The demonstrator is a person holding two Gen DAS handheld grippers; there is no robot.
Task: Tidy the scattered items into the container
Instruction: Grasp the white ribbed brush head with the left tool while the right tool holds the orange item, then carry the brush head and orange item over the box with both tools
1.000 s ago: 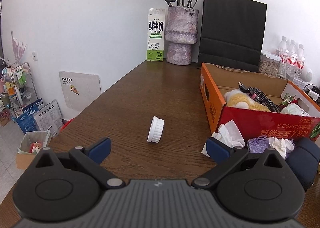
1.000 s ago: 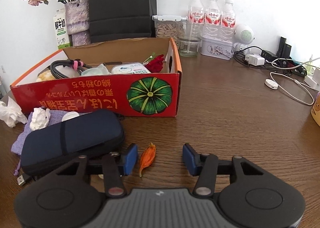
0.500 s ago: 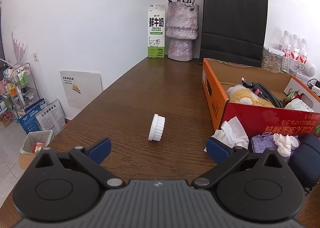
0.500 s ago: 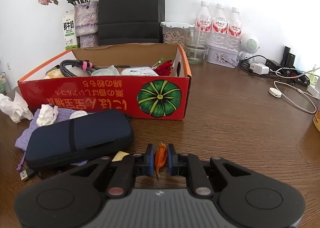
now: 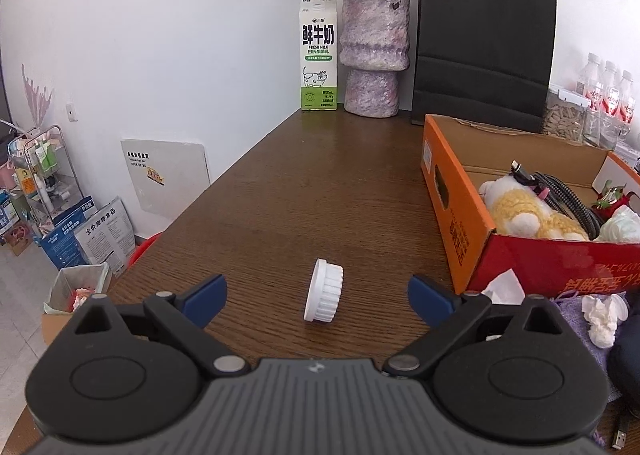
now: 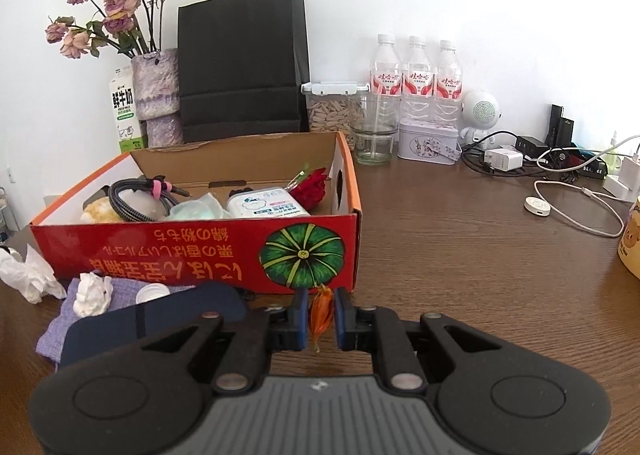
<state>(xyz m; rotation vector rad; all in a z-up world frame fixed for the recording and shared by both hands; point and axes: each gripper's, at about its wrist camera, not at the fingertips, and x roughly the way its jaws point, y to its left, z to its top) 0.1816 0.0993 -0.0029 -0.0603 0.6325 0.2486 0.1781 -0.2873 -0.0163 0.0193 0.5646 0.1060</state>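
The right claw [image 6: 321, 315] was clamped on a thin orange petal [image 6: 321, 311], just in front of the red box [image 6: 192, 251]. The petal looked flimsy and could slip out on the way over the box wall. The left claw [image 5: 316, 297], its jaws closing but empty, framed a white cap [image 5: 323, 290] lying on its edge on the counter [image 5: 320, 183] left of the box; a glancing touch might roll it

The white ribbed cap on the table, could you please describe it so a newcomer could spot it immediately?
Start at the orange cardboard box. On bare wood to its left stands the white ribbed cap, on edge, alone, unlike the tissues against the box.
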